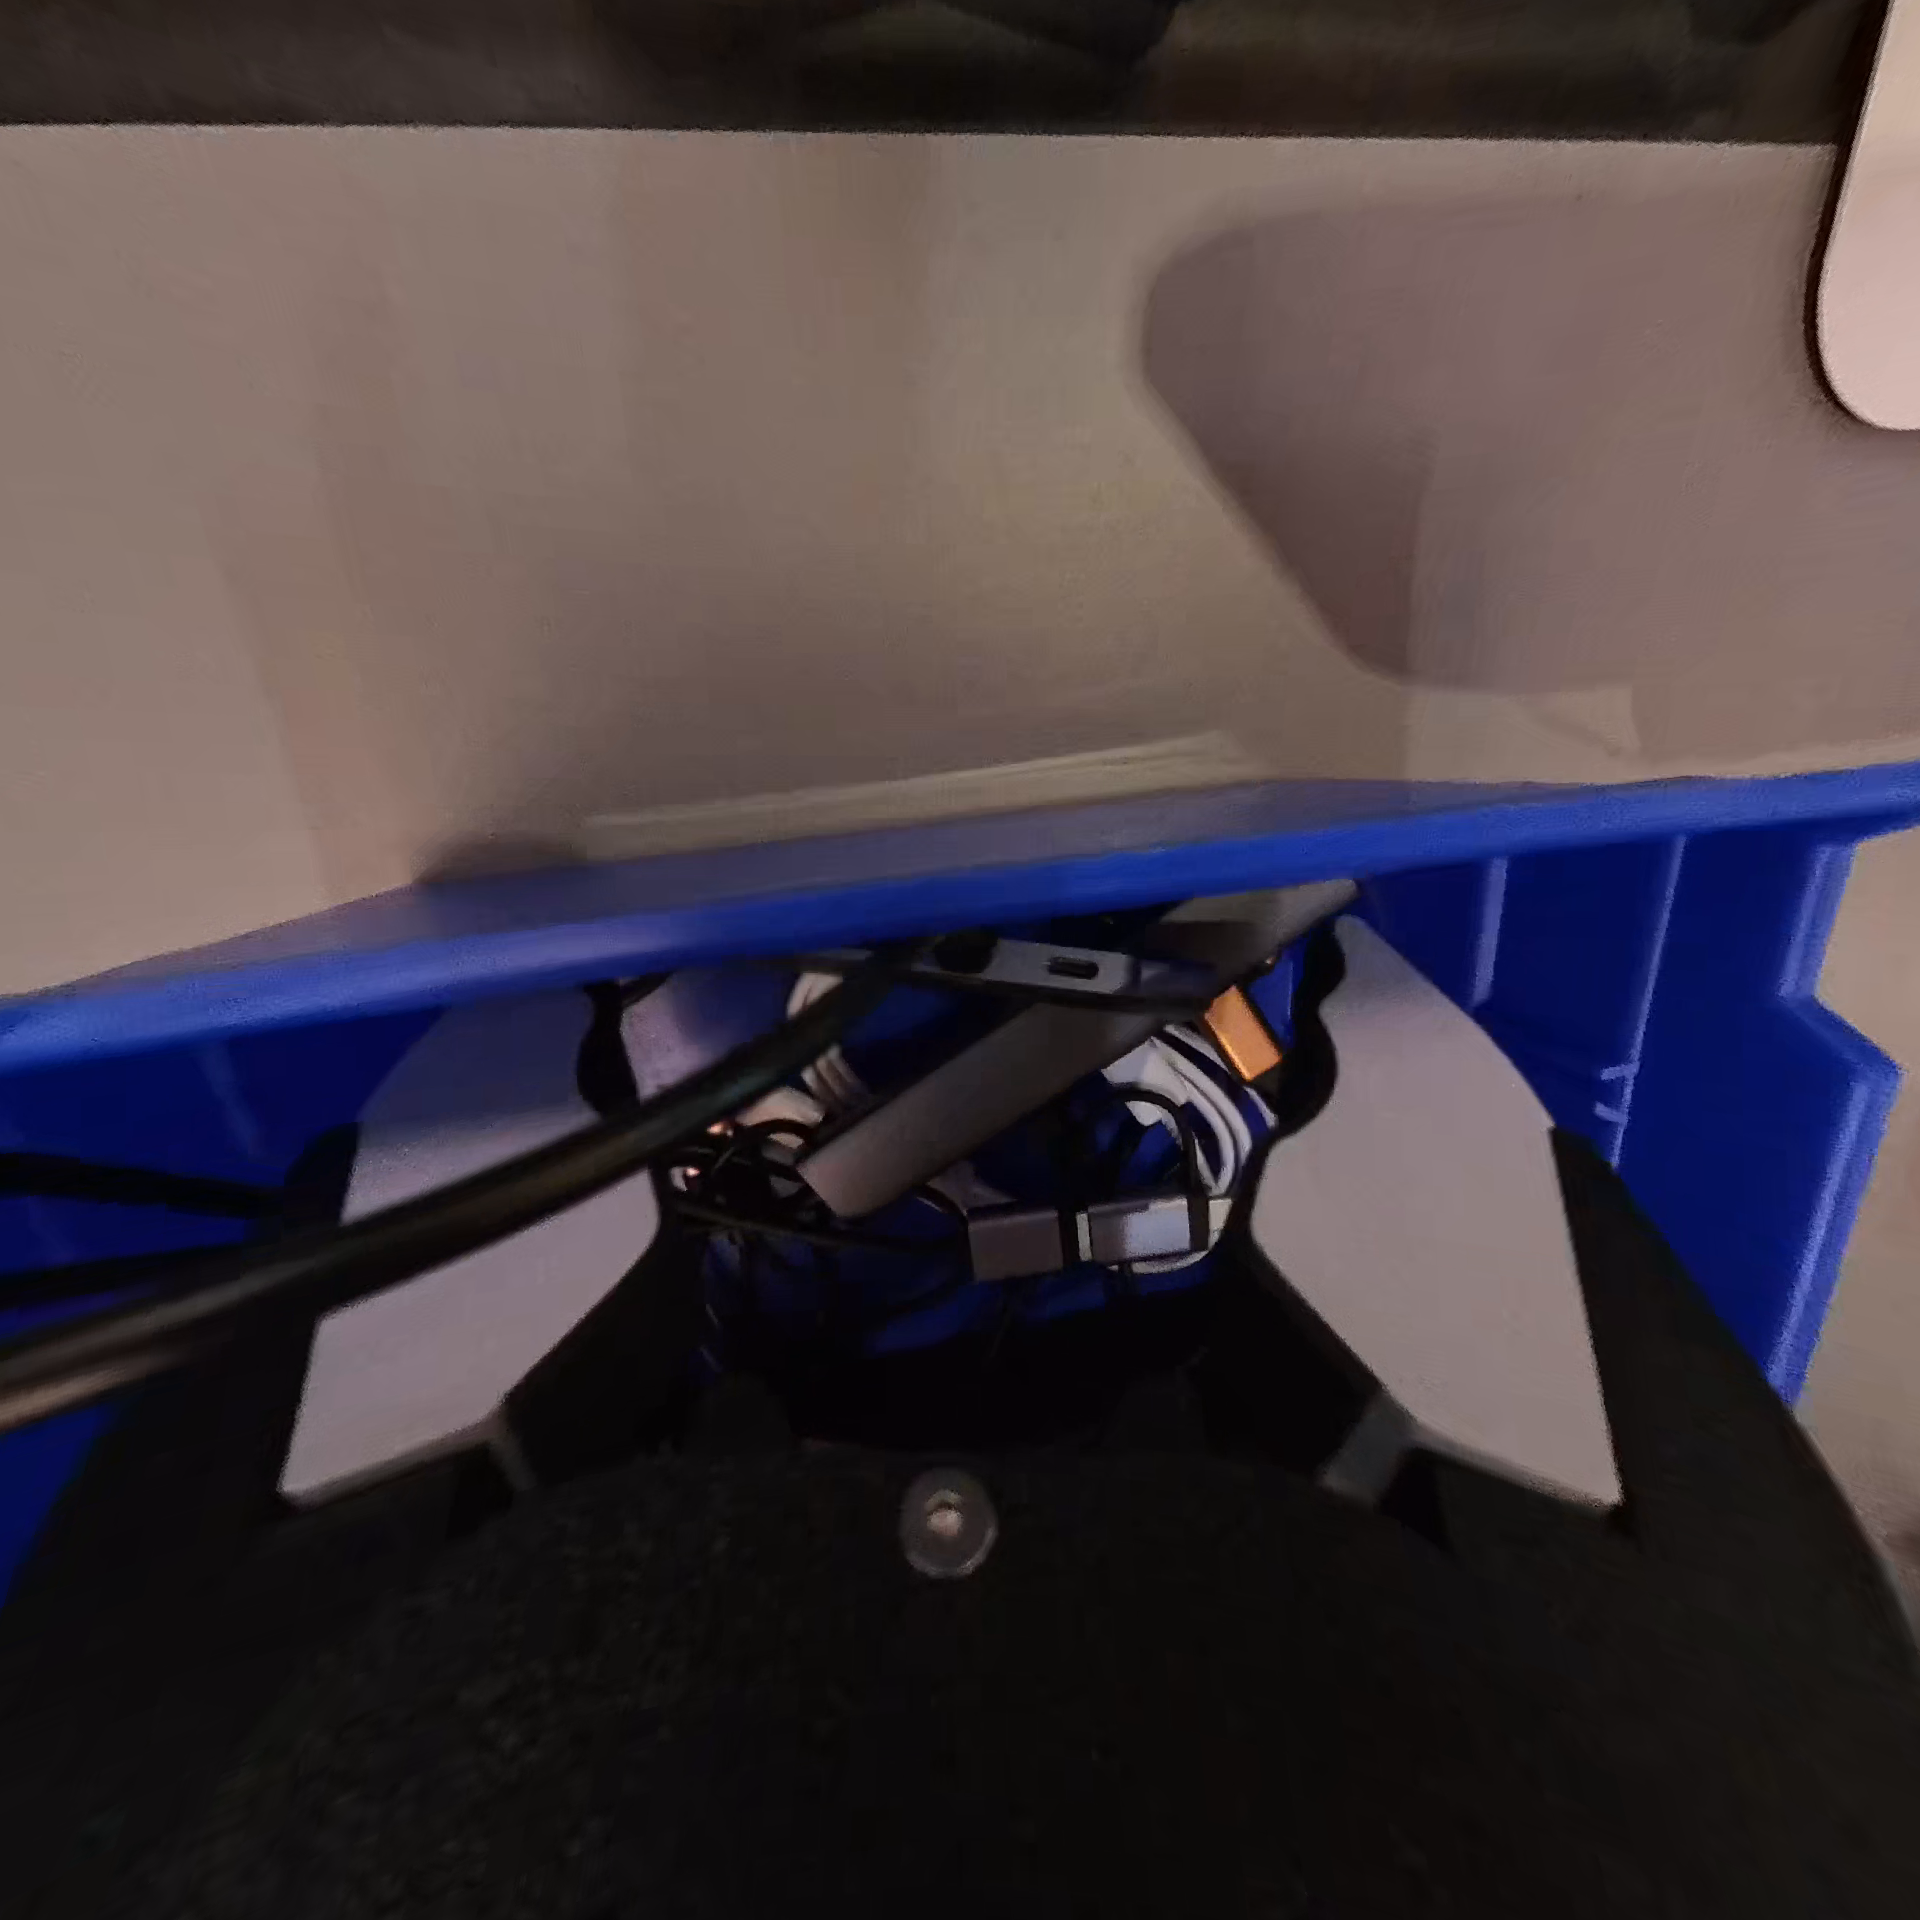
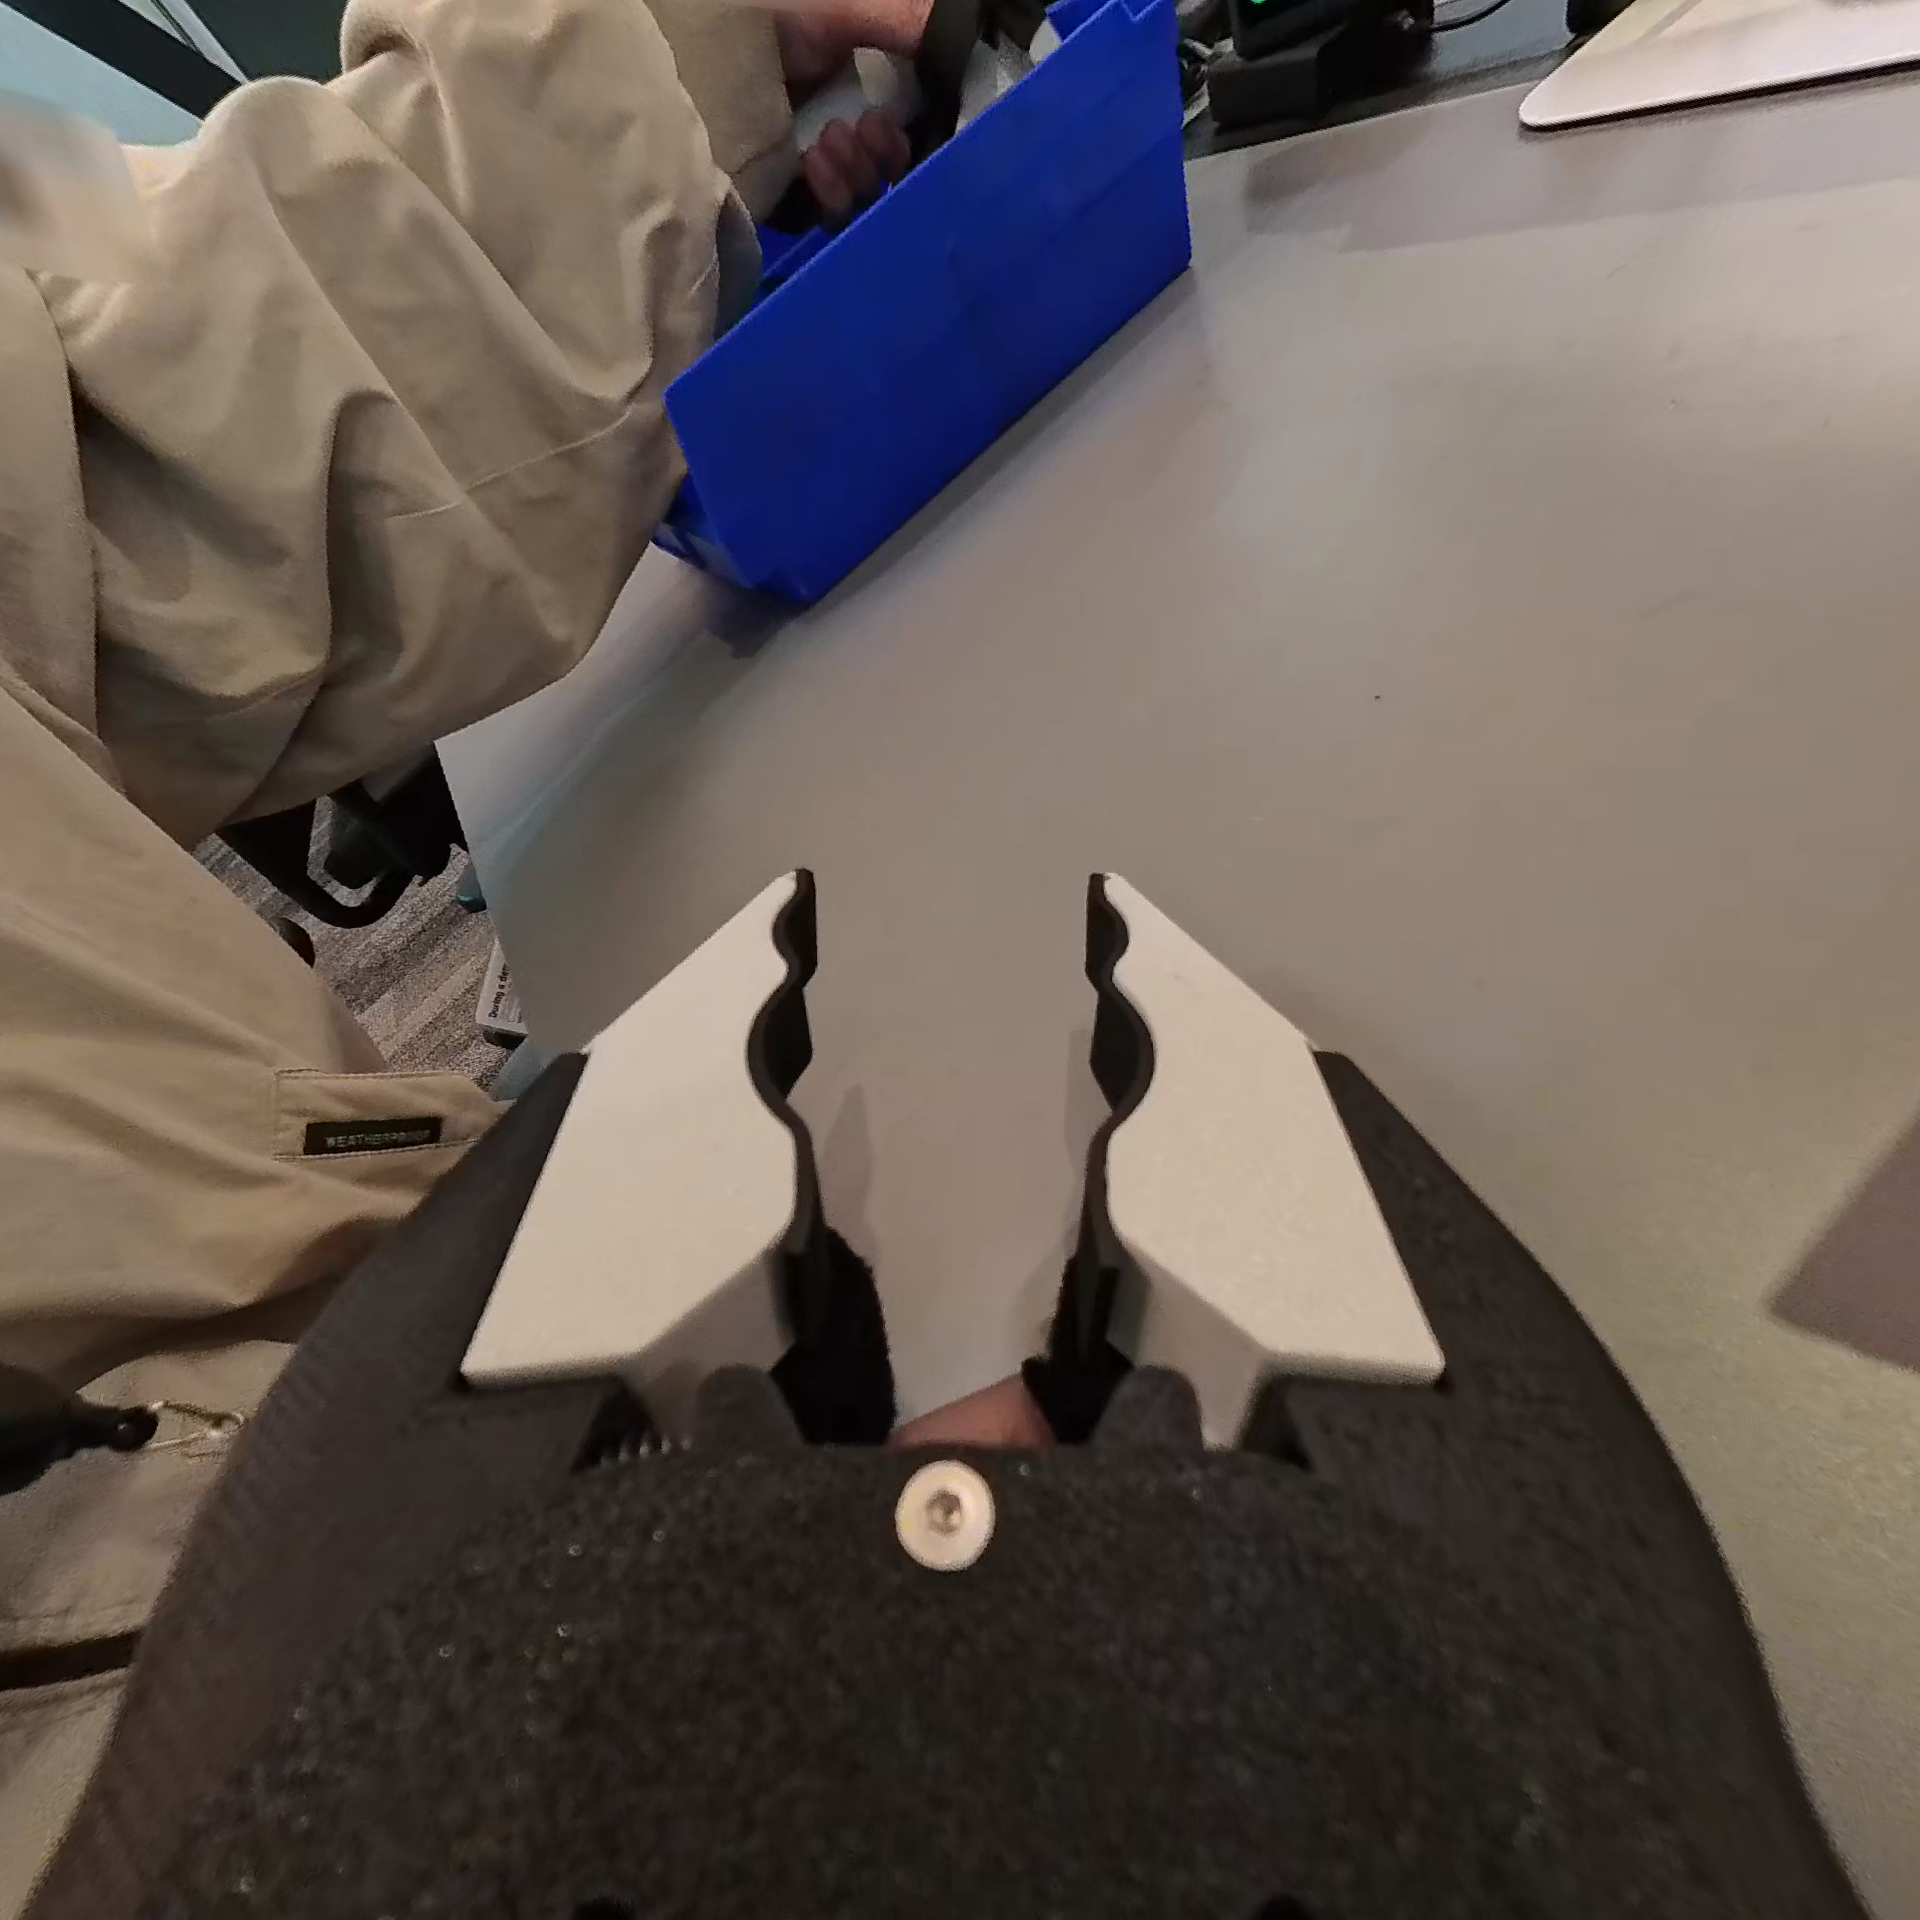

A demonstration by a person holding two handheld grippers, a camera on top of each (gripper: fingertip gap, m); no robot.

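In the left wrist view my left gripper [image 1: 966, 997] is open and reaches down into a blue plastic bin [image 1: 1714, 987]. Its fingers straddle a tangle of cables and adapters: a grey hub [image 1: 997, 1101], an orange-tipped plug [image 1: 1242, 1029], a small grey adapter [image 1: 1091, 1236], white cable [image 1: 1205, 1122] and a thick black cable [image 1: 416, 1236] that runs off to the left. Whether a finger touches them I cannot tell. In the right wrist view my right gripper [image 2: 951, 894] is open and empty over the grey table [image 2: 1455, 623]. The blue bin [image 2: 935, 332] stands farther off to its left.
A person's beige sleeve [image 2: 312, 416] fills the left of the right wrist view, with a hand [image 2: 852, 156] at the bin. A flat white object [image 2: 1714, 62] and black devices [image 2: 1299, 62] lie at the table's far edge. A dark patch [image 2: 1860, 1278] lies at the right. An office chair base [image 2: 364, 842] stands below the table's edge. My hands' fingertips stand some 50 cm from each other. To the flat white object [image 2: 1714, 62]: left tips about 25 cm, right tips about 40 cm.
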